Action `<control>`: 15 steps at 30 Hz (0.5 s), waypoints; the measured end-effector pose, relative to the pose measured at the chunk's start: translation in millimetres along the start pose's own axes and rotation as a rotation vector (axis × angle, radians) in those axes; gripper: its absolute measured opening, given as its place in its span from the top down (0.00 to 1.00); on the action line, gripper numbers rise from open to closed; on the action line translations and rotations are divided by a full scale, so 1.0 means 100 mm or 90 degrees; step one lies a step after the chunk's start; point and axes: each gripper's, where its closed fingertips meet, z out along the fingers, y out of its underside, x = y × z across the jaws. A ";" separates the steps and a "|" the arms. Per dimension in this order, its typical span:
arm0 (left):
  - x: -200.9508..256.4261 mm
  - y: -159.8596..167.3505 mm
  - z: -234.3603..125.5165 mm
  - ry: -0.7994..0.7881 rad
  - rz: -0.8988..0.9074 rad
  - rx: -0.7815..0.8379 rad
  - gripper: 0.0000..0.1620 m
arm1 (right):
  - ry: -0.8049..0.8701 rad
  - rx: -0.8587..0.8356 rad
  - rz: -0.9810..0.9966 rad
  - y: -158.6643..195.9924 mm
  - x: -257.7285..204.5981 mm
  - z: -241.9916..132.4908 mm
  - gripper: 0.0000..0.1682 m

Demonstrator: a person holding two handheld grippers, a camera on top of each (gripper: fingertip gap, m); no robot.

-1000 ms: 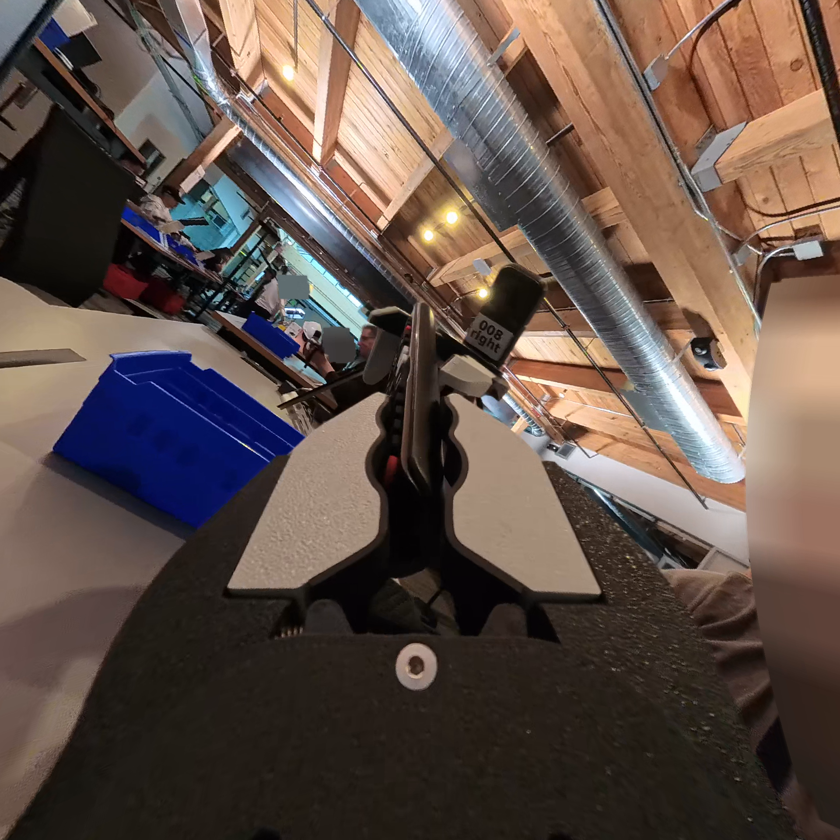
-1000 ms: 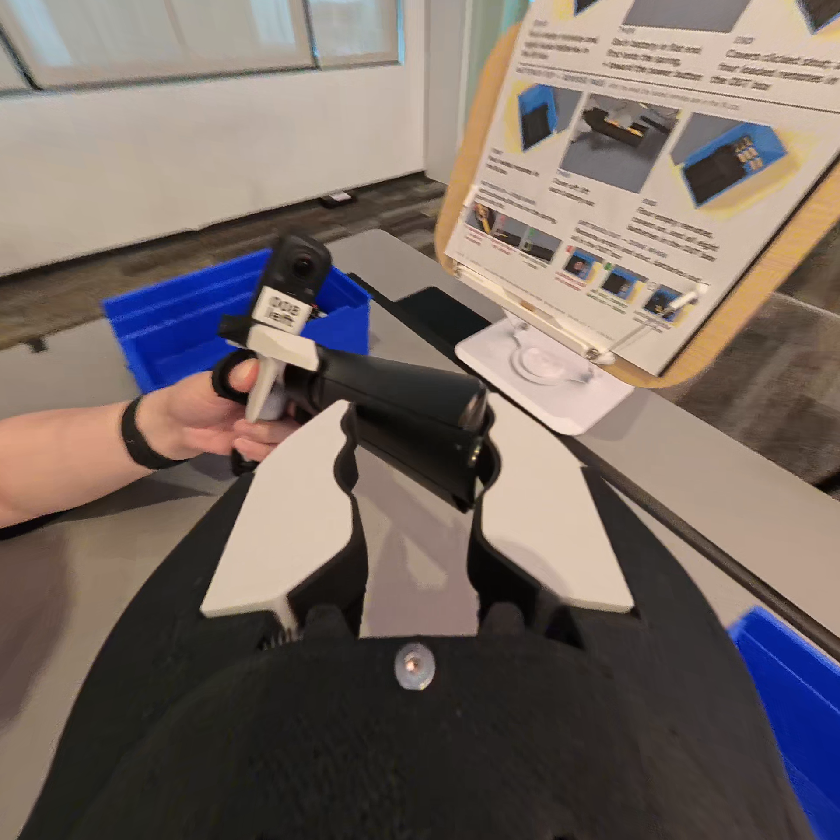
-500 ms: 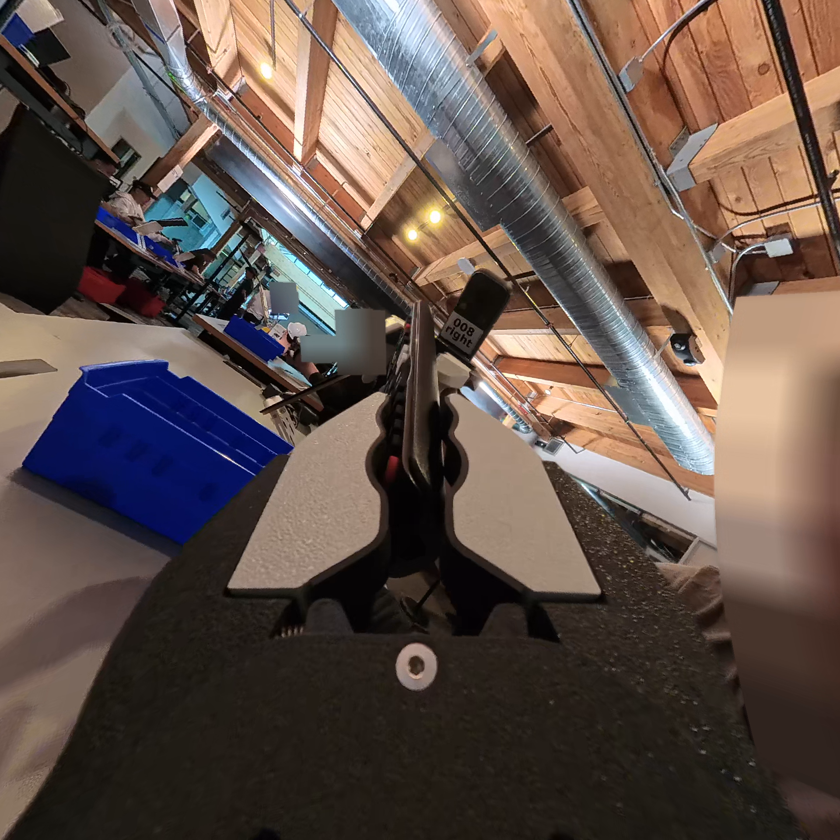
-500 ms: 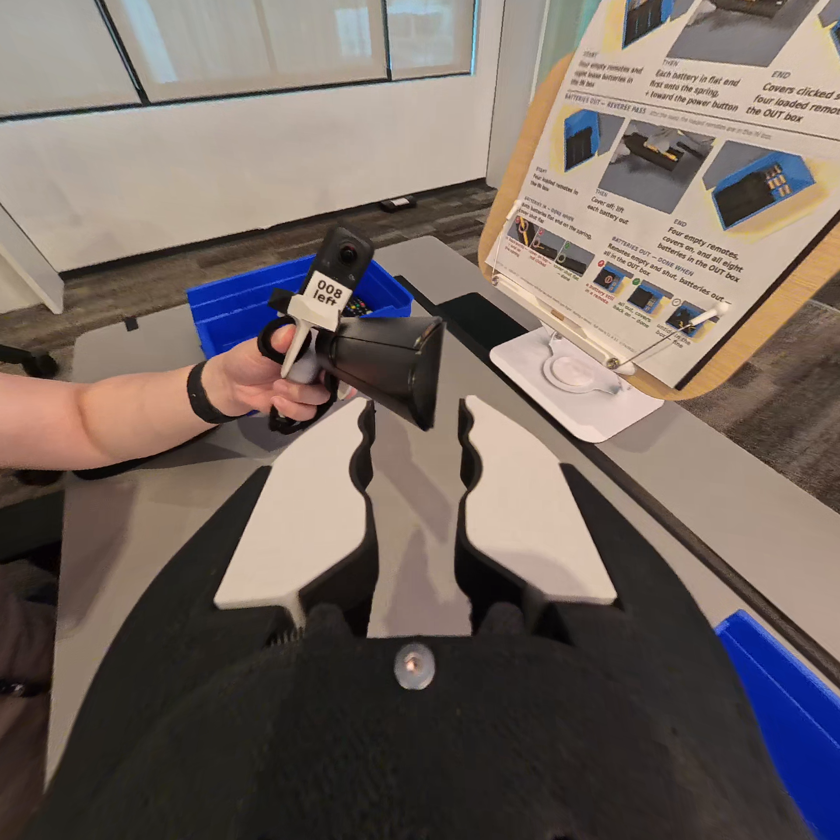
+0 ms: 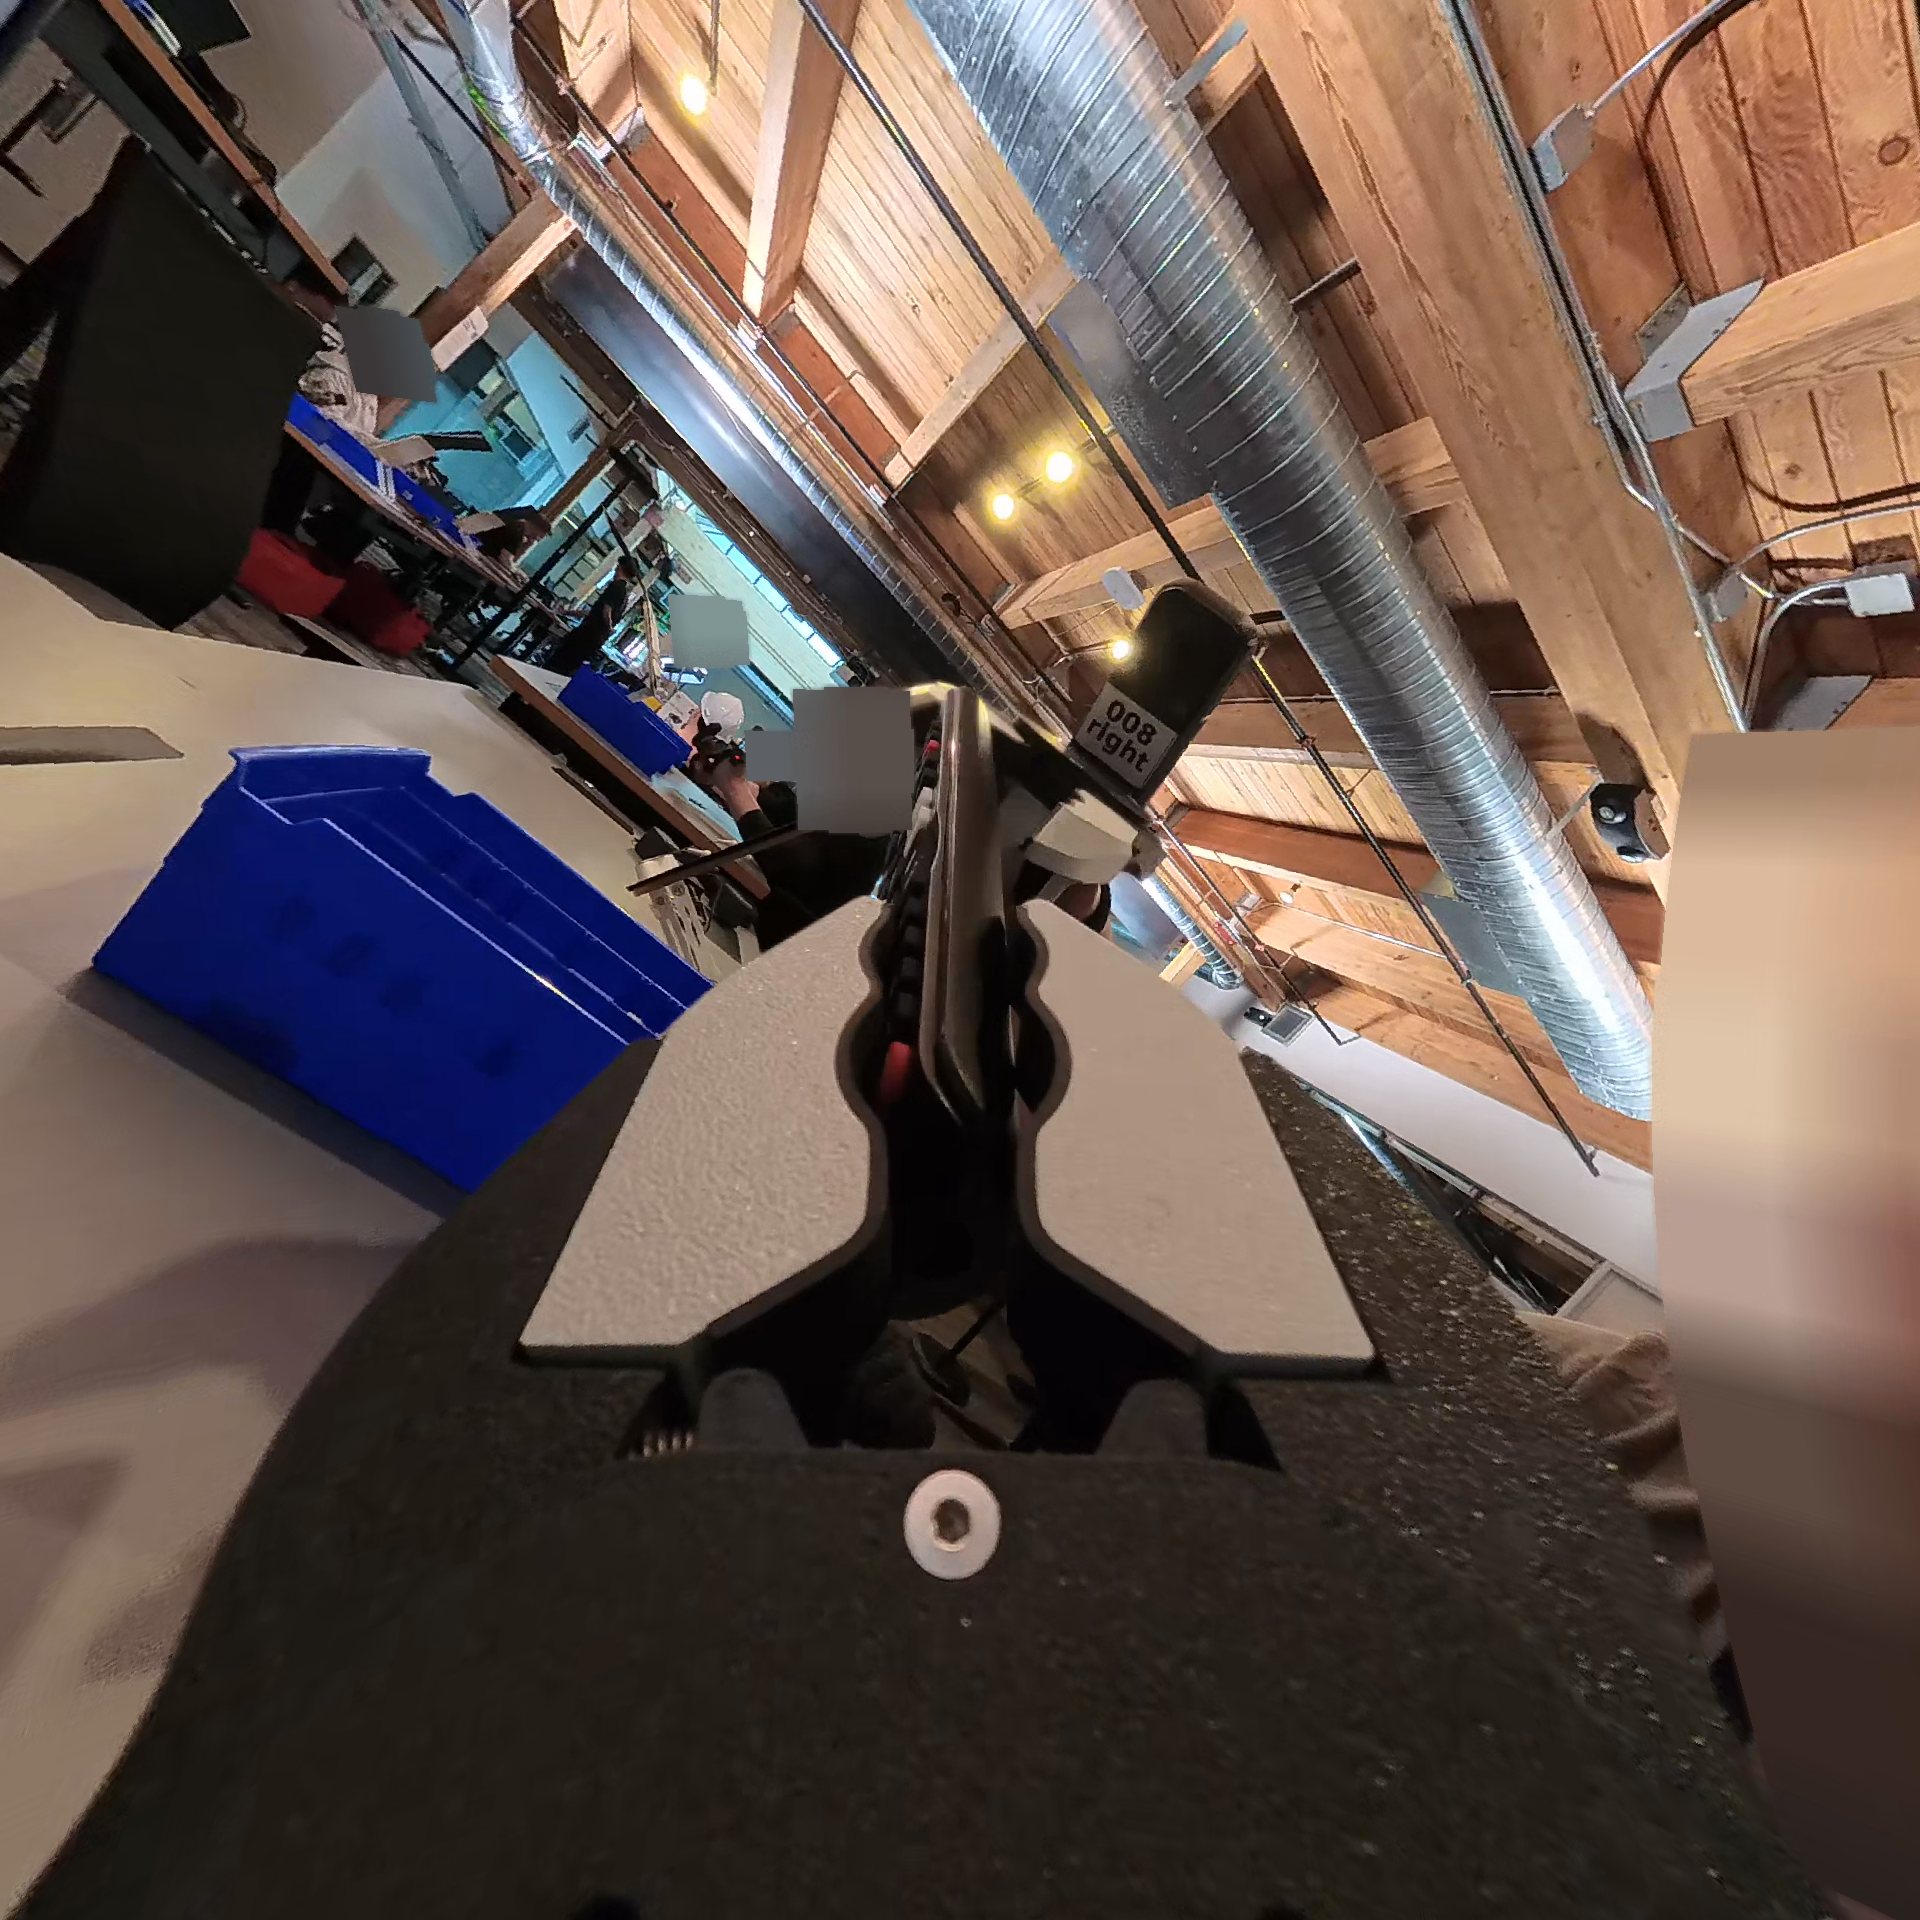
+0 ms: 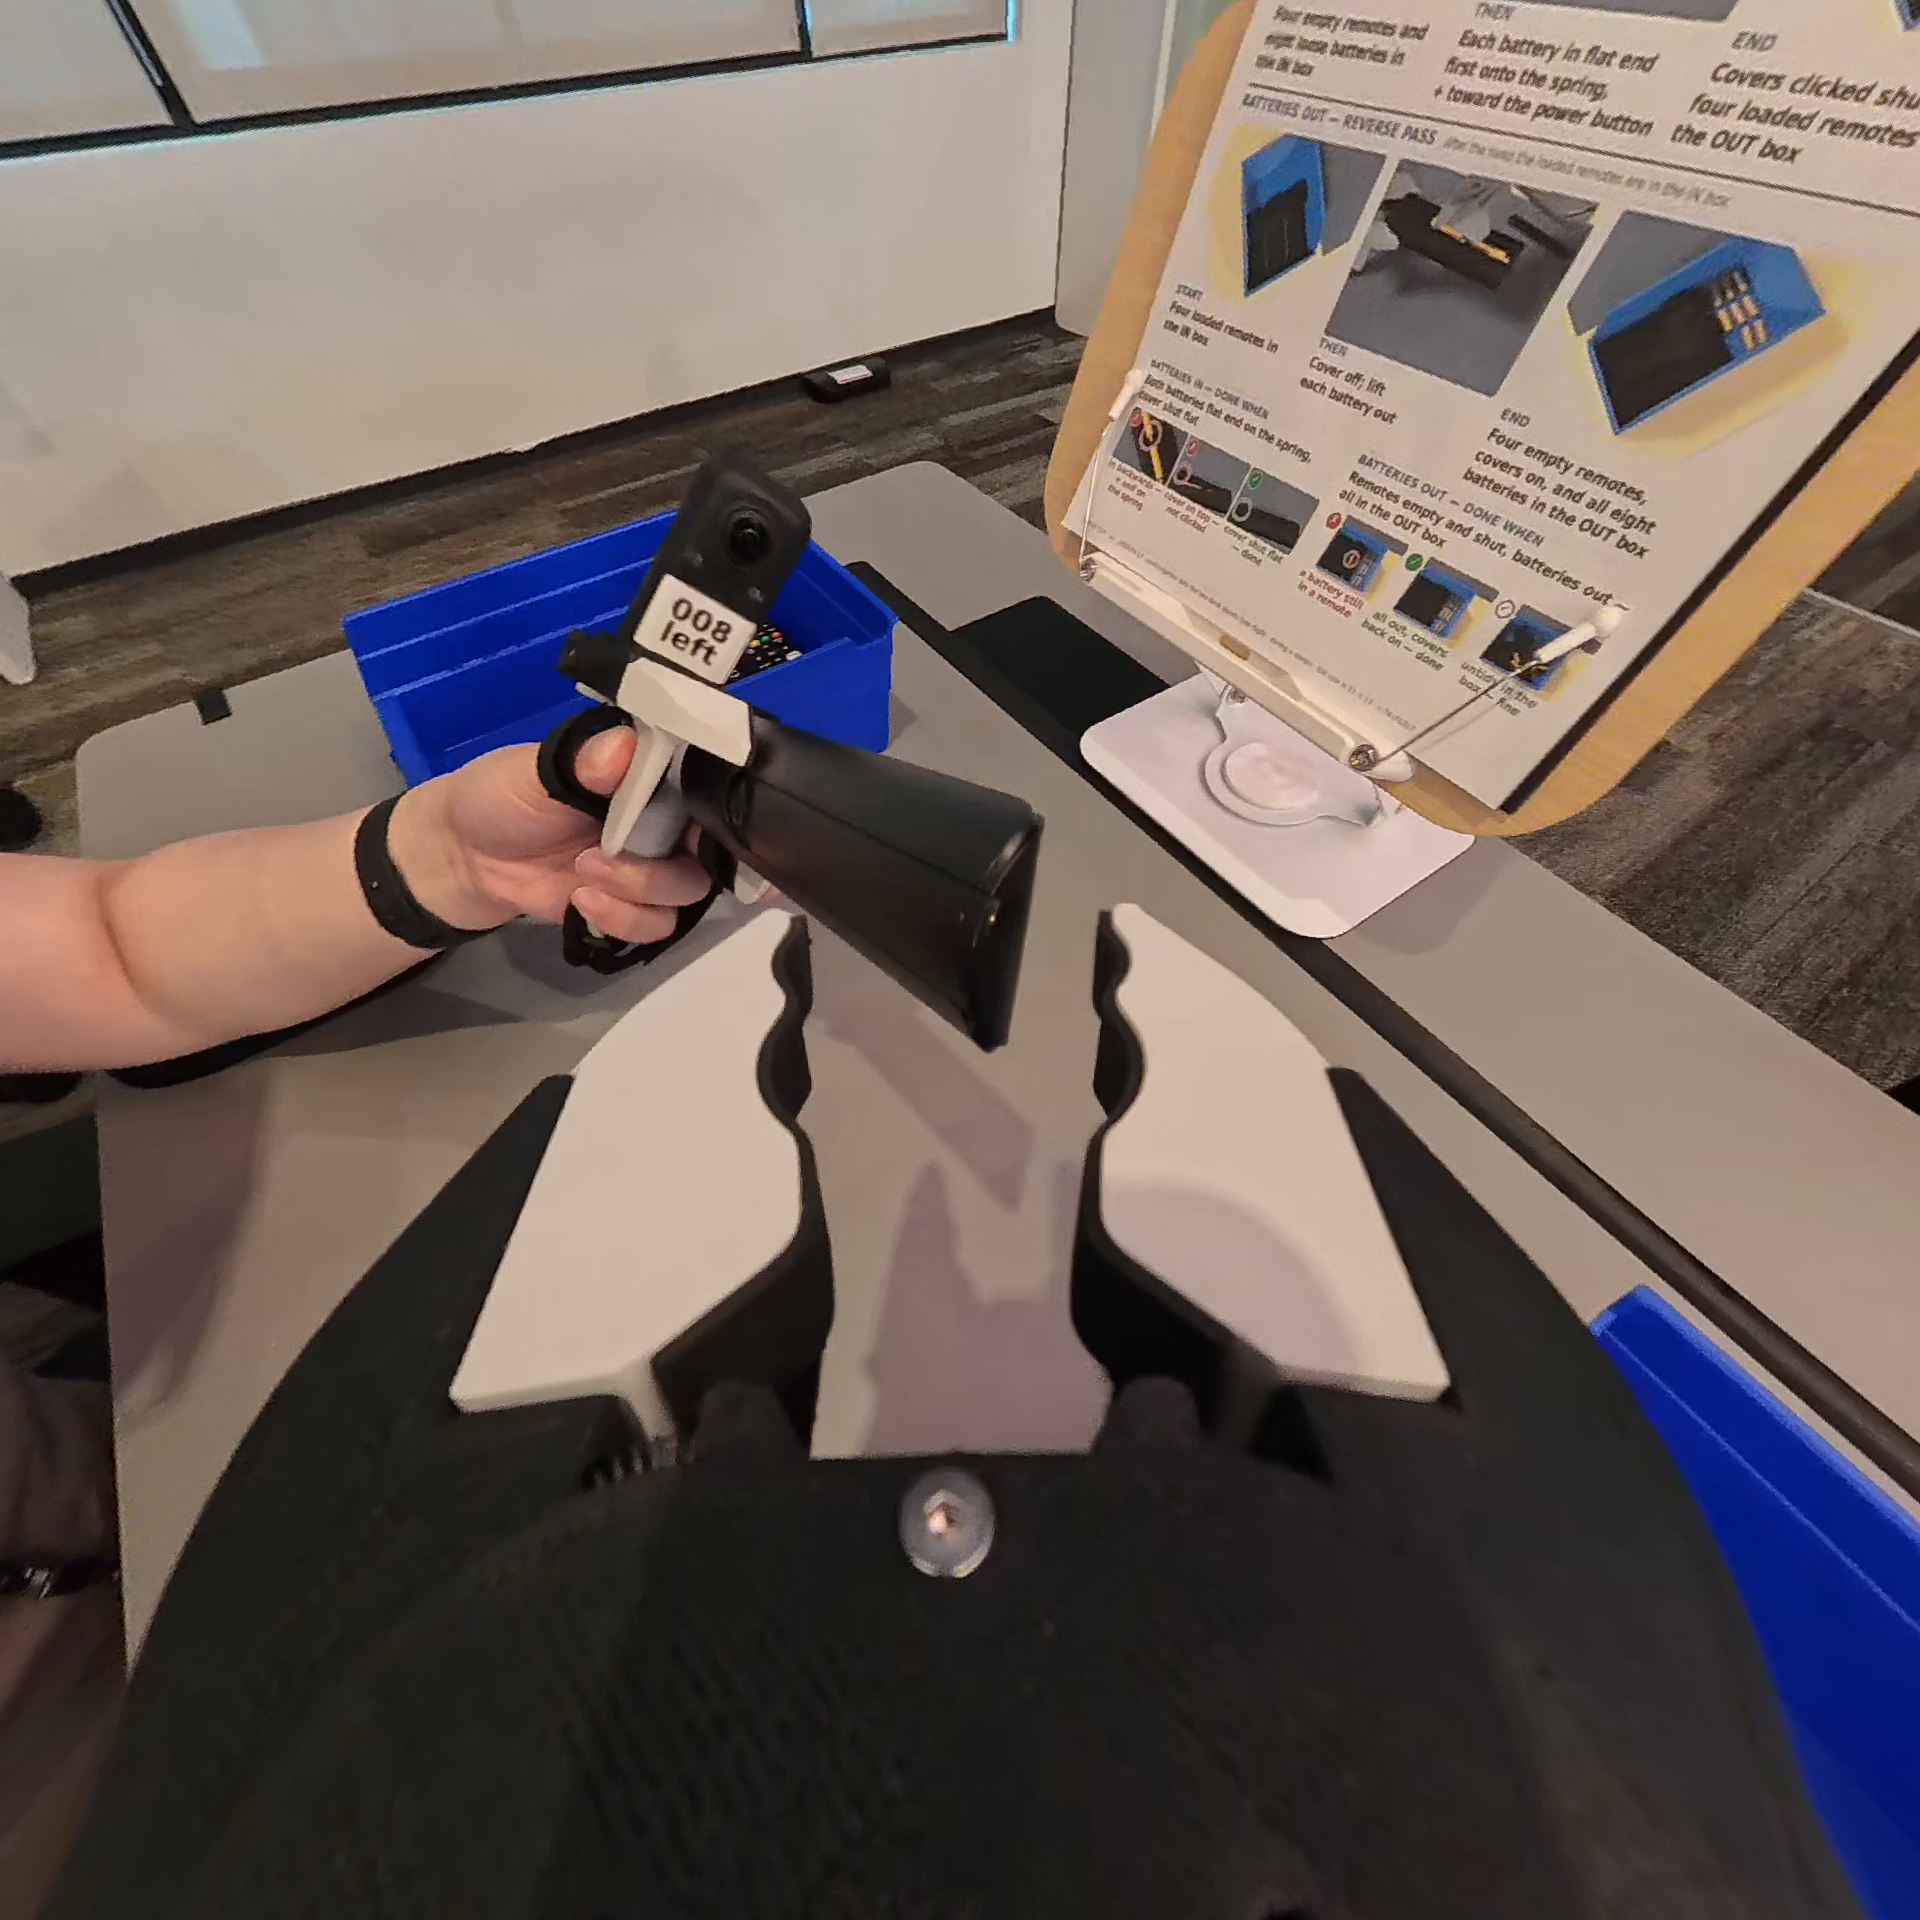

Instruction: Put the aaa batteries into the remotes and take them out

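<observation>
My left gripper (image 5: pixel 951 920) is shut on a black remote (image 5: pixel 961 831), which I see edge-on and which sticks out beyond the fingertips. It is tilted up towards the ceiling. In the right wrist view a hand holds the left gripper (image 6: pixel 992 925) above the grey table (image 6: pixel 1403 1039), its black front end pointing at my right gripper (image 6: pixel 951 935). There the remote cannot be told from the black body. The right gripper is open and empty, its fingertips either side of that front end and just short of it. Its camera and white mount (image 5: pixel 1143 727) show behind the remote.
A blue bin (image 6: pixel 623 644) with remotes in it stands behind the hand. A second blue bin (image 6: pixel 1766 1507) is at the near right; one also shows in the left wrist view (image 5: pixel 364 966). An instruction board (image 6: pixel 1507 364) on a white stand is at the right.
The right gripper's jaws have spread wider than half a second ago. The left gripper, still shut on the remote, has swung its front end nearer the right fingertips.
</observation>
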 end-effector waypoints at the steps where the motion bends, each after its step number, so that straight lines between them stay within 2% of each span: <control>1: -0.01 0.00 0.00 -0.004 0.001 0.001 0.88 | 0.005 0.000 0.003 0.00 0.00 0.03 0.66; 10: -0.02 0.03 0.02 -0.008 -0.010 -0.003 0.88 | 0.094 -0.033 -0.022 0.04 0.06 0.20 0.61; 15: 0.00 0.04 0.02 0.000 -0.023 -0.006 0.88 | 0.067 -0.027 0.001 0.03 0.05 0.20 0.63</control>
